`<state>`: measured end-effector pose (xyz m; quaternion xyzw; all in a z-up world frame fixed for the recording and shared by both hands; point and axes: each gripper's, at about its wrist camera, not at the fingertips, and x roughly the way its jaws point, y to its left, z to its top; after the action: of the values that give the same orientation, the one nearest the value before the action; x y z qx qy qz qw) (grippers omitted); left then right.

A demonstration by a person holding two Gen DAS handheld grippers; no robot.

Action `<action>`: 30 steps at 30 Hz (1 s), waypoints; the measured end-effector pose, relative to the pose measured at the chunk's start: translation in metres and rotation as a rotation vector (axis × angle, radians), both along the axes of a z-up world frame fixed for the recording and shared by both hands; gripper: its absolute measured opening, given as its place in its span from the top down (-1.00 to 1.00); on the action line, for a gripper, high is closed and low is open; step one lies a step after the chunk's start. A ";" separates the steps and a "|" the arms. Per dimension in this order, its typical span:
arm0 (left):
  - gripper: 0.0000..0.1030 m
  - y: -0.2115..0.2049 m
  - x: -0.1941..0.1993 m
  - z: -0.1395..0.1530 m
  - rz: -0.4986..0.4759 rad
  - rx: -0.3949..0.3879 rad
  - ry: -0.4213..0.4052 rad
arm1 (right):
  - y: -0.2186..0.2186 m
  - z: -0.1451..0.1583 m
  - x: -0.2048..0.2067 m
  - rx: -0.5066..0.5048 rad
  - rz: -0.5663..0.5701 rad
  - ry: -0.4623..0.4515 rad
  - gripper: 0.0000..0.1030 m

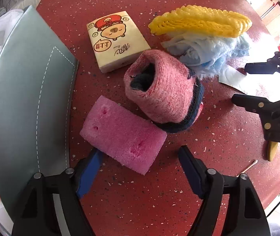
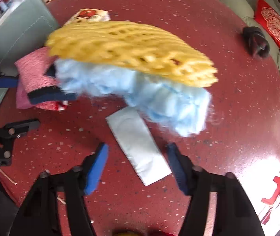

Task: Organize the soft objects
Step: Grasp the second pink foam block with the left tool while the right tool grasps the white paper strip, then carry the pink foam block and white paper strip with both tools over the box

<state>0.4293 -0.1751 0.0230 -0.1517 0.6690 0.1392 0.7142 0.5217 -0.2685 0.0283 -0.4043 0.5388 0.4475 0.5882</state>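
On the red speckled table (image 1: 209, 177) lie a pink foam block (image 1: 123, 133), a pink knitted sock roll with a navy band (image 1: 161, 94), a yellow foam net (image 1: 201, 20) over a tuft of light blue fluff (image 1: 209, 53), and a tissue pack with a cartoon face (image 1: 116, 39). My left gripper (image 1: 140, 155) is open and the near end of the foam block sits between its fingers. My right gripper (image 2: 137, 151) is open over a white flat packet (image 2: 138, 145), just short of the blue fluff (image 2: 159, 98) and yellow net (image 2: 132, 49). The right gripper also shows in the left wrist view (image 1: 238, 84).
A grey-green stitched mat (image 1: 27, 98) covers the table's left side. A dark bundle (image 2: 255, 41) lies at the far edge. A cotton swab (image 1: 248, 167) and a yellow piece (image 1: 272, 151) lie at the right. A cushioned seat with a red pillow (image 2: 273, 27) stands beyond the table.
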 end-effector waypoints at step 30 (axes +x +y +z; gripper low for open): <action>0.35 -0.041 -0.105 0.095 -0.053 -0.060 -0.122 | -0.106 0.076 -0.062 0.156 -0.453 0.181 0.80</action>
<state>0.3246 -0.2158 0.1179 -0.1634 0.6319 0.0908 0.7521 0.4595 -0.3748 0.1040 -0.1851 0.6298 0.3788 0.6524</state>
